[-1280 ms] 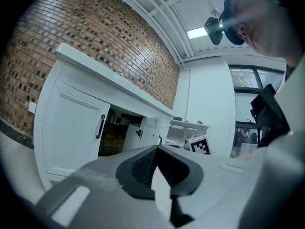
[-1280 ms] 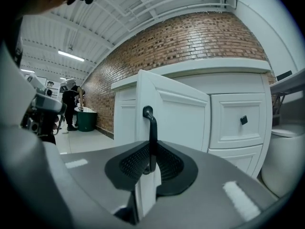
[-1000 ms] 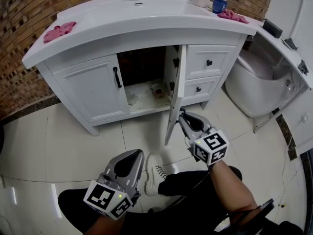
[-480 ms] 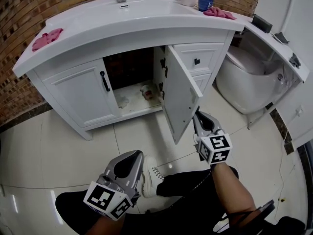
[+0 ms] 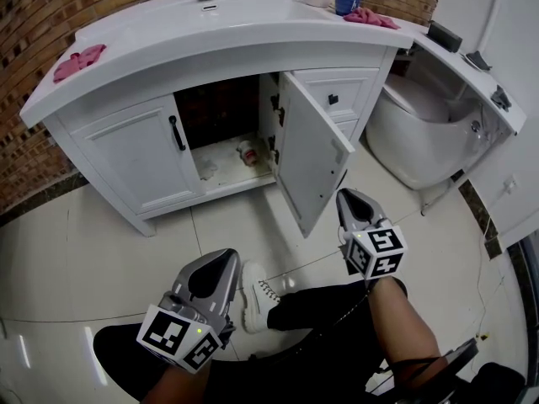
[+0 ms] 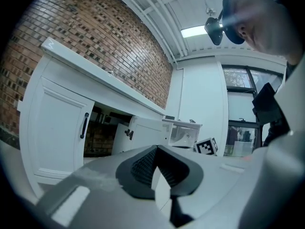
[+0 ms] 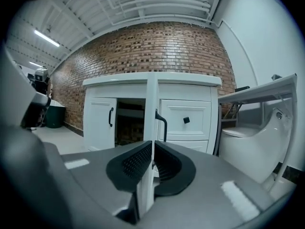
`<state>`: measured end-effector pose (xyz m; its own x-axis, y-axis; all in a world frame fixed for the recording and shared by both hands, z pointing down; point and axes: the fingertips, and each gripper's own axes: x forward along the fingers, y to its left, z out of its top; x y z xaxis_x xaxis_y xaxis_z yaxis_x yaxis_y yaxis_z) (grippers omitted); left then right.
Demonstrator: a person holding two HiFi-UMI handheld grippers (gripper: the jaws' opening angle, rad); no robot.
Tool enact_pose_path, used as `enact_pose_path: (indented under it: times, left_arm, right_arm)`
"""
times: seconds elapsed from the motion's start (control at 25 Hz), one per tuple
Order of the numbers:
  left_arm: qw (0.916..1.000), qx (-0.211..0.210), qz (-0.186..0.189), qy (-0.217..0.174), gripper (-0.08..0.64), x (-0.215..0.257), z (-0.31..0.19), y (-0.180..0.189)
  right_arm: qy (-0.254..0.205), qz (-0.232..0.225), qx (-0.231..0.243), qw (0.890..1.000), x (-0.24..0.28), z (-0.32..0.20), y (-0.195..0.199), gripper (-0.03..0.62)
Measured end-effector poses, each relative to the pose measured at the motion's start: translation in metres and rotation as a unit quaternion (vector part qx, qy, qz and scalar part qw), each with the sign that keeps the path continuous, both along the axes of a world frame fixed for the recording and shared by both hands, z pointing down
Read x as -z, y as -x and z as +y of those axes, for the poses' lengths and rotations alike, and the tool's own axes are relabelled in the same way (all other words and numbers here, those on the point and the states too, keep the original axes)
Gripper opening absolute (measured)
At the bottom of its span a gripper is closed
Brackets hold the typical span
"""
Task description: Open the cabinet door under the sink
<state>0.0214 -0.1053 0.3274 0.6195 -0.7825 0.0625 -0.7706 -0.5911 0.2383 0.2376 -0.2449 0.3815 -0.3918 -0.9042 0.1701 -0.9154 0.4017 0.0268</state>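
Note:
The white cabinet door under the sink stands swung well out from its hinges, and the dark compartment behind it is exposed. My right gripper is at the door's free edge, about halfway up. In the right gripper view the door edge runs down between the jaws of the right gripper, which are shut on it, with the black handle just to its right. My left gripper hangs low by the person's knee, shut and empty; it is well clear of the cabinet.
The left cabinet door is closed. A small container lies inside the compartment. Two drawers sit right of the open door, and a white toilet stands further right. The person's white shoe rests on the tiled floor.
The door has swung from nearly edge-on to wide open. My right gripper moved right and back with the door edge. The left gripper stayed by the knee.

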Motion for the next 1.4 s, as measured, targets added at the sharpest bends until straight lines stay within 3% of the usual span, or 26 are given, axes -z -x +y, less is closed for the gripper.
enact_pose_path:
  times: [0.52,0.8,1.04,1.4]
  left_arm:
    - [0.9999,0.011,-0.001,-0.012,0.003,0.009,0.022,0.006]
    - [0.9988,0.041,-0.004,-0.025,0.003,0.023,0.039,0.031]
    - [0.9982,0.053,-0.009,-0.026,0.003,0.019,0.067,0.041]
    - [0.9968,0.077,-0.007,-0.02,0.003,0.003,0.091,0.062]
  right_arm:
    - [0.011,-0.022,0.009,1.0,0.034,0.05,0.006,0.008]
    - [-0.011,-0.042,0.073,0.996,0.07,0.108,0.044,0.008]
    - [0.001,-0.048,0.134,0.99,0.071,0.153,0.083,0.008]
    - [0.023,-0.039,0.176,0.983,0.058,0.195,0.114,0.008]
